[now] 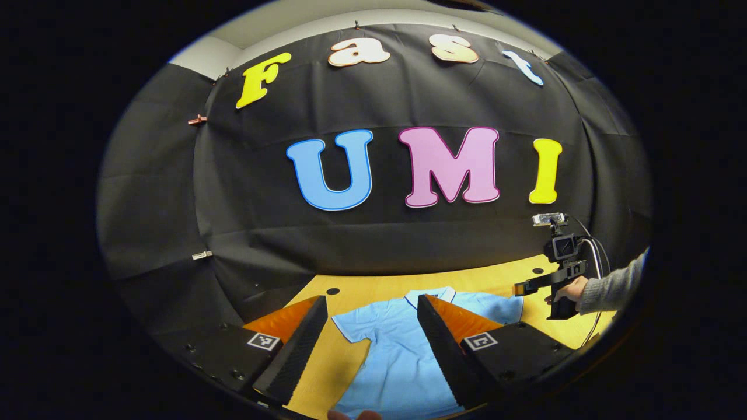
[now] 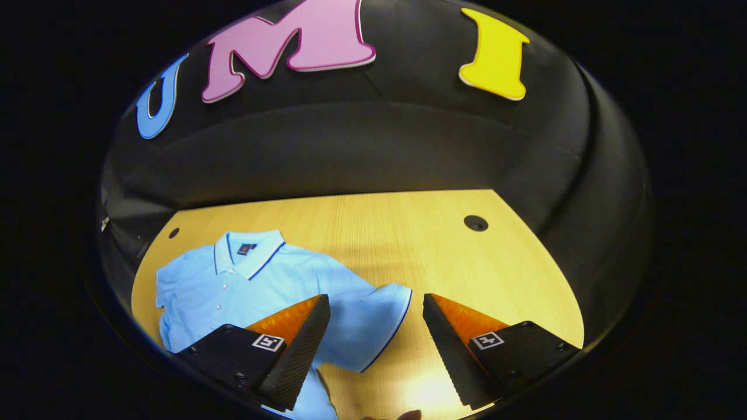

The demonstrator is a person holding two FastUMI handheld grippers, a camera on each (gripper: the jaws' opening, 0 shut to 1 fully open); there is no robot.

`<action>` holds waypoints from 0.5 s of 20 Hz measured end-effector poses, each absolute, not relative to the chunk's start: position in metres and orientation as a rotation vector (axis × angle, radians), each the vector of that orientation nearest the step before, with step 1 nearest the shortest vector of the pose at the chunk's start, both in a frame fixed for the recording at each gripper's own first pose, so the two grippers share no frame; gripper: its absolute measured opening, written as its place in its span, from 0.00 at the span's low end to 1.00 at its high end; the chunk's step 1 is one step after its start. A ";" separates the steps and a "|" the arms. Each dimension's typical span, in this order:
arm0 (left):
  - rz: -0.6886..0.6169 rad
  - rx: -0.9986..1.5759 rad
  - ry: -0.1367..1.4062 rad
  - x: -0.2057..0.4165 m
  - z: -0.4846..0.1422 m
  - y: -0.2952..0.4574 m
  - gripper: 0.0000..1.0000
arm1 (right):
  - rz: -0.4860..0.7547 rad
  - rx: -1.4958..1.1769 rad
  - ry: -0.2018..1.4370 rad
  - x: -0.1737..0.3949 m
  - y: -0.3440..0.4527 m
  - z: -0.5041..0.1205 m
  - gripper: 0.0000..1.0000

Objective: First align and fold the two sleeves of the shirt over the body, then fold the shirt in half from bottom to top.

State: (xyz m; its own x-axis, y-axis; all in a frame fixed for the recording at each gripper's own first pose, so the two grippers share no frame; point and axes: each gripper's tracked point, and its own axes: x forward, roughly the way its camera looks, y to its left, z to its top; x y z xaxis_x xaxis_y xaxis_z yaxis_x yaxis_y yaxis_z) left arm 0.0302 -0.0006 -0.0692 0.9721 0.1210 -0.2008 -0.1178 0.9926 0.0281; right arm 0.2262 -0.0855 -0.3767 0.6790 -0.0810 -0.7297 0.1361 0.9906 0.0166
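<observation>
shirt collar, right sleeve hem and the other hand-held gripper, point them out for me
collar (image 2: 250, 252), right gripper view, on the striped fold of the collar
sleeve hem (image 2: 390, 333), right gripper view, on the dark-trimmed edge between the fingers
right hand-held gripper (image 1: 516, 289), left gripper view, at its fingertips over the table

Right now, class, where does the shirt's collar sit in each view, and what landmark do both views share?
Left gripper view: collar low centre, just above the right finger's tip.
Right gripper view: collar left of centre, at the shirt's far end.
Shared landmark: the wooden table.
</observation>
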 end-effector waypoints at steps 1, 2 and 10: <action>0.128 0.019 0.210 0.031 -0.071 0.001 0.98 | -0.129 0.073 0.839 0.229 -0.086 -0.390 1.00; 0.136 0.021 0.216 0.030 -0.074 0.003 0.99 | -0.136 0.071 0.859 0.230 -0.087 -0.402 1.00; 0.177 0.021 0.249 0.027 -0.087 0.012 0.99 | -0.183 0.044 0.961 0.231 -0.098 -0.455 0.99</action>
